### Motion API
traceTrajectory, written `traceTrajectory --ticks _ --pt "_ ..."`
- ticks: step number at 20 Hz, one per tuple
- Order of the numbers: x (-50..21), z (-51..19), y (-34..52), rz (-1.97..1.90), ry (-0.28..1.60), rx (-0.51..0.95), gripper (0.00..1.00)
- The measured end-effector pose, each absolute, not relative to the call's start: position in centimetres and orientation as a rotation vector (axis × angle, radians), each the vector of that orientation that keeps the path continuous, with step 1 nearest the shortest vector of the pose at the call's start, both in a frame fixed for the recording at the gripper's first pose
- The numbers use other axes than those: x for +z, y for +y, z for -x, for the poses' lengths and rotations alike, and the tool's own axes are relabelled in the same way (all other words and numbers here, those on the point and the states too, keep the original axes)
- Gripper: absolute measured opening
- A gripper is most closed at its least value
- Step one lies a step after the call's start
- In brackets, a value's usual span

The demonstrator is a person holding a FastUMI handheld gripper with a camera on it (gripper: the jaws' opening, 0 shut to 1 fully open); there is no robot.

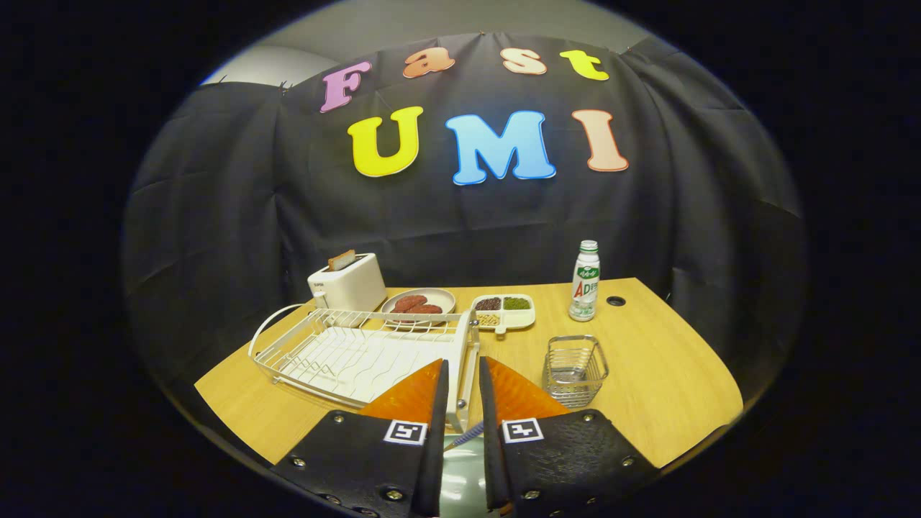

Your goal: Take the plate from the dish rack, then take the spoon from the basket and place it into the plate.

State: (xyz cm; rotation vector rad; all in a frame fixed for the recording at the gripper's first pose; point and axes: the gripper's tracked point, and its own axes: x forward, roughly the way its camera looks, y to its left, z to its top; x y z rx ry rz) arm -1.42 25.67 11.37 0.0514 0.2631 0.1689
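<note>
Where the gripper [463,362] pointed forward over the wooden table [669,374], its two fingers stood close together with a narrow slot between them. Low in that slot lay a thin striped handle, probably the spoon [466,434], slanting across the gap. Whether both fingers pressed on it could not be told. Directly beneath it showed a pale, smooth curved surface, most likely the plate [460,478], tucked under the fingers at the table's near edge.

Just beyond the fingertips sat the white wire dish rack [360,352], with no plate in it. To its right, a little apart, stood the small wire basket [573,370]. Farther back were a toaster [349,282], a round dish of food [419,301], a divided snack tray [504,311] and a bottle [586,280].

The spoon seemed light, stiff and slim, best pinched mid-handle. The plate looked rigid, slick and possibly breakable, so its rim would be the place to take hold.
</note>
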Motion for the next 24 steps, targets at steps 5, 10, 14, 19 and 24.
traceTrajectory --ticks 5,10,14,19,24 --pt "17.4 1.9 20.8 -0.013 0.153 0.104 0.24" --pt "24.4 2.2 16.5 0.006 0.024 0.053 0.26" --pt "28.9 2.0 14.0 -0.001 -0.061 0.014 0.49" --pt "29.1 1.5 11.8 0.023 -0.091 0.002 0.96" --pt "27.7 1.0 9.5 -0.003 -0.067 0.014 0.96"
